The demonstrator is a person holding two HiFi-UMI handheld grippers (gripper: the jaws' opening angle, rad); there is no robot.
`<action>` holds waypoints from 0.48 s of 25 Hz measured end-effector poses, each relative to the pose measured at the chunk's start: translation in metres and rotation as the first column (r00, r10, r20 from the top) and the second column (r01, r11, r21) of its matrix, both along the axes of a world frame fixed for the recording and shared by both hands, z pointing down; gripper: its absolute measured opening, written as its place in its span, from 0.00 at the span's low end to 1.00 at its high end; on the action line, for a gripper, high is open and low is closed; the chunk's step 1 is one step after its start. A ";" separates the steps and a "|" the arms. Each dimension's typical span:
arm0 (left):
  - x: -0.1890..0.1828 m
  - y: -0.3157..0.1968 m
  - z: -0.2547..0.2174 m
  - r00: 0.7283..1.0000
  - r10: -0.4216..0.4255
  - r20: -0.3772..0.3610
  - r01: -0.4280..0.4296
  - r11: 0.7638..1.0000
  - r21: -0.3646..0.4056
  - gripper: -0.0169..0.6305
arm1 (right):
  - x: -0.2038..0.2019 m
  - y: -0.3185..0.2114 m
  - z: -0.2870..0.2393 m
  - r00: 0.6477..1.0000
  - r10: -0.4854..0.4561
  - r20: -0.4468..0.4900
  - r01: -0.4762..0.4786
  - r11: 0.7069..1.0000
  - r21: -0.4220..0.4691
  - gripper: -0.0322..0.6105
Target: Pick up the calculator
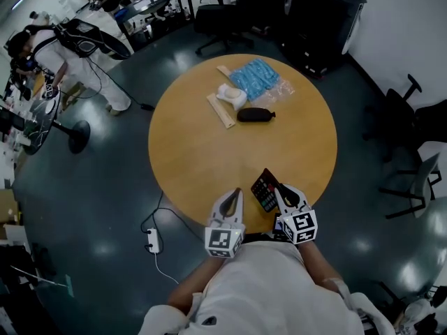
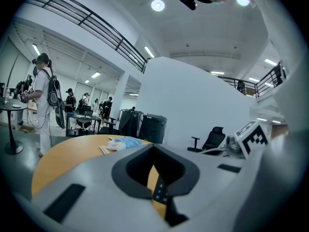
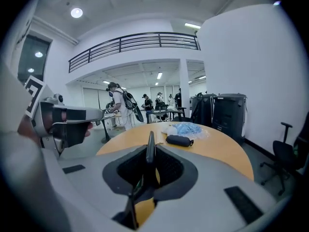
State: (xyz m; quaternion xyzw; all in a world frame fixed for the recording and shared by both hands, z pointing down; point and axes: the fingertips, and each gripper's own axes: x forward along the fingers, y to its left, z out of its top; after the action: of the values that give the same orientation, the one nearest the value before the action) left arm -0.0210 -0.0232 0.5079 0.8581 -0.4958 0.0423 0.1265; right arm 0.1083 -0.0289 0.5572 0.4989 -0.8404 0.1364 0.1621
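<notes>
The calculator (image 1: 265, 189) is a dark slab with rows of keys. It hangs tilted over the near edge of the round wooden table (image 1: 209, 152). My right gripper (image 1: 285, 195) is shut on its near end. In the right gripper view the calculator (image 3: 149, 148) stands edge-on between the jaws of the right gripper (image 3: 146, 175). My left gripper (image 1: 232, 199) is just left of the calculator, its fingers drawn together with nothing between them. In the left gripper view a few keys of the calculator (image 2: 161, 190) show through the narrow slit of the left gripper (image 2: 153, 174).
At the table's far side lie a black pouch (image 1: 255, 115), a blue packet (image 1: 255, 77), a white lump (image 1: 232, 95) and a pale wooden strip (image 1: 221, 110). A power strip (image 1: 153, 241) lies on the floor at left. A person (image 1: 77, 54) stands at far left; office chairs (image 1: 419, 180) at right.
</notes>
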 end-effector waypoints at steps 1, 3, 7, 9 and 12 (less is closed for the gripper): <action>0.001 0.000 -0.001 1.000 0.001 0.000 -0.001 1.000 0.002 0.04 | 0.000 0.001 -0.001 1.000 -0.003 0.000 0.003 1.000 0.002 0.14; 0.001 -0.001 -0.001 1.000 0.000 -0.002 0.001 1.000 0.004 0.04 | 0.001 0.000 -0.005 1.000 -0.007 0.002 0.007 1.000 0.010 0.14; 0.004 -0.004 -0.003 1.000 -0.004 -0.005 0.004 1.000 0.007 0.04 | 0.002 -0.004 -0.009 1.000 -0.018 -0.001 0.018 1.000 0.018 0.14; 0.006 -0.004 -0.003 1.000 -0.003 -0.005 0.003 1.000 0.010 0.04 | 0.002 -0.005 -0.009 1.000 -0.023 -0.003 0.023 0.999 0.022 0.14; 0.006 -0.003 0.000 1.000 -0.004 -0.003 0.004 1.000 0.007 0.04 | 0.001 -0.007 -0.010 1.000 -0.029 -0.001 0.029 0.999 0.028 0.14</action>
State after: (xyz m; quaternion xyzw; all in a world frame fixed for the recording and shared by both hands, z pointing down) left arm -0.0150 -0.0261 0.5082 0.8577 -0.4974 0.0389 0.1245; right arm 0.1089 -0.0355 0.5475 0.4890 -0.8492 0.1222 0.1572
